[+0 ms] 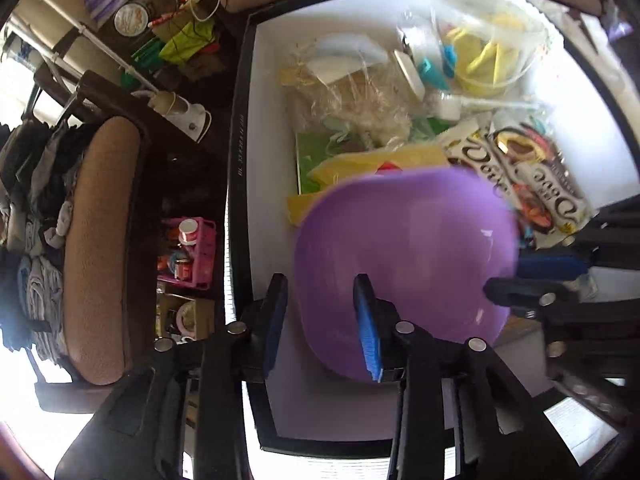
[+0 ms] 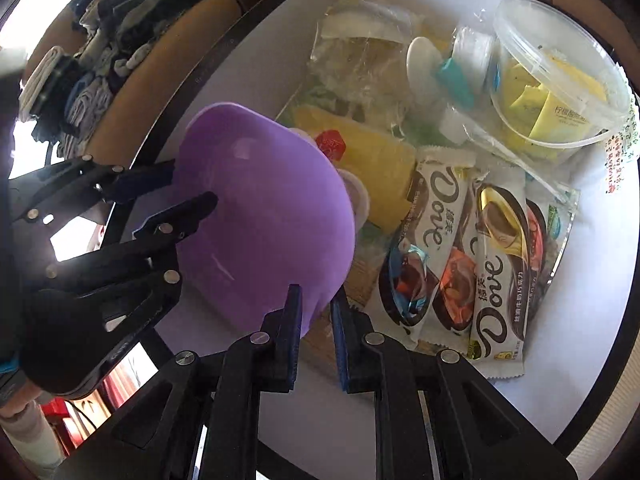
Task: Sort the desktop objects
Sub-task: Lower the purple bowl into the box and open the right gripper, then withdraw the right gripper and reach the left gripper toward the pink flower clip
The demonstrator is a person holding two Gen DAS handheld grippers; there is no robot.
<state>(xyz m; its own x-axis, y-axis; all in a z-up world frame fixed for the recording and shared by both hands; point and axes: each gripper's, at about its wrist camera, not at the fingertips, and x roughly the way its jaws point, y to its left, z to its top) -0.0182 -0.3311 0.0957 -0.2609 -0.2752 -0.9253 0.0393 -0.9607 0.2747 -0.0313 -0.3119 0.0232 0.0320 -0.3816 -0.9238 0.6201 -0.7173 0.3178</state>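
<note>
A purple plastic bowl (image 1: 404,248) (image 2: 260,208) hangs tilted over a white box (image 1: 264,120) (image 2: 600,240) with a dark rim. My left gripper (image 1: 322,320) (image 2: 188,190) straddles the bowl's rim, one finger outside and one inside; its jaws stand apart without pinching, so it is open. On the opposite edge my right gripper (image 2: 316,332) (image 1: 532,278) is shut on the bowl's rim. A hand in a black glove (image 2: 60,340) holds the left gripper. In the left wrist view the bowl is blurred.
The box holds Dove chocolate bars (image 2: 496,272), a clear tub of yellow sachets (image 2: 560,80), a yellow packet (image 2: 380,160) and a cellophane bag (image 1: 352,104). Beside the box are a brown padded seat (image 1: 100,240) with piled clothes and a pink basket (image 1: 188,252).
</note>
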